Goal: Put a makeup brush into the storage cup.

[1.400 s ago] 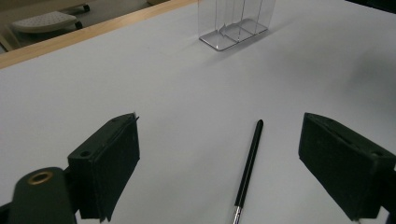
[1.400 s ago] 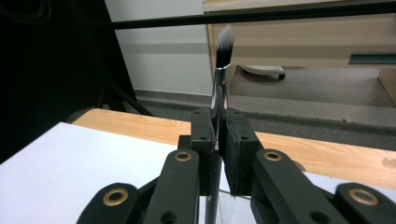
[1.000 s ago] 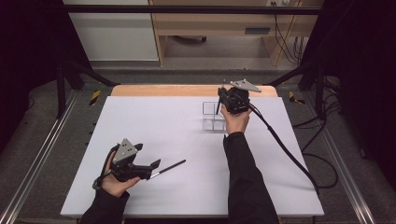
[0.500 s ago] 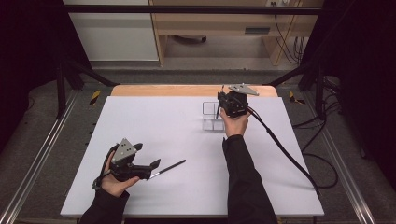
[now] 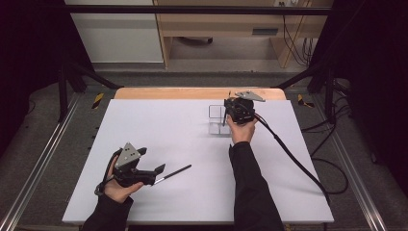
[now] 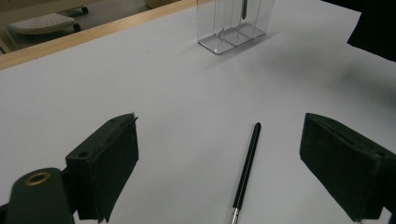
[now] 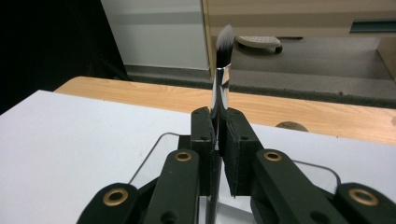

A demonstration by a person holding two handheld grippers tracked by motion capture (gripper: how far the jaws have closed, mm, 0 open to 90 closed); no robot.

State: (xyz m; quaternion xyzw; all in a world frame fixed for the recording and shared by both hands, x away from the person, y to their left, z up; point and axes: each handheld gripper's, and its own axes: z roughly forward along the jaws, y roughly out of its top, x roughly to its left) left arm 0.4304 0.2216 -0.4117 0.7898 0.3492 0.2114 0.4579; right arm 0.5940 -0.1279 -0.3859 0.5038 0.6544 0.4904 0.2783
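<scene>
Lowering makeup brush [image 7: 223,56] handle-first into clear organizer [image 5: 217,119], upper centre of high view | right tool [image 7: 218,140] clamped on ferrule, bristles up; keep it vertical, free it only once seated | left tool [image 6: 219,154] wide open, empty, around second brush [image 6: 246,168] lying on surface [image 5: 159,120], lower centre.

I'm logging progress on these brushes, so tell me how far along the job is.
Nothing looks finished yet. In hand: the right gripper is shut on a makeup brush, bristles up, its handle end lowered into the clear organizer at the far side of the table. Left: a thin black brush lies flat on the white mat between the open jaws of the left gripper, not yet picked up.
</scene>
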